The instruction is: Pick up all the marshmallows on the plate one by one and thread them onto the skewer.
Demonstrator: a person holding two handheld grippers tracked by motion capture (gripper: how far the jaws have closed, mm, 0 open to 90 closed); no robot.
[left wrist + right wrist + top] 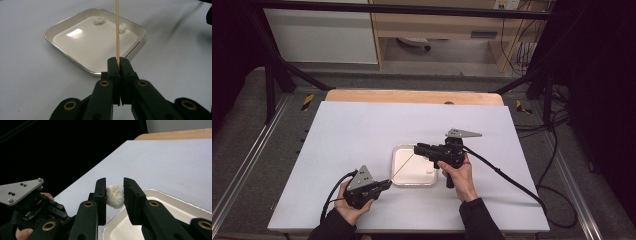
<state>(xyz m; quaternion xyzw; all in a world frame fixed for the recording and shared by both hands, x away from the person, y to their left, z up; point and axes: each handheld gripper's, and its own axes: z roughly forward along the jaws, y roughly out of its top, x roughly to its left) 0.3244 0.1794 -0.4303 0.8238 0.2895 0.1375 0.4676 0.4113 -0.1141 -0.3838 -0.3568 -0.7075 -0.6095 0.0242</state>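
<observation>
Pinched between right fingers [114,196]: marshmallow [115,196], above tray [175,200] rim. Pressed tight on skewer [117,32] base: left fingers [119,65], stick slanting up over tray toward right fingers. Likely trouble: skewer tip glancing off, marshmallow squashed or dropped.

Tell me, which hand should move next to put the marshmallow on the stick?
Probably the right. The right gripper already pinches the marshmallow, close to the stick's tip in the high view. The left gripper just holds the stick over the tray.
</observation>
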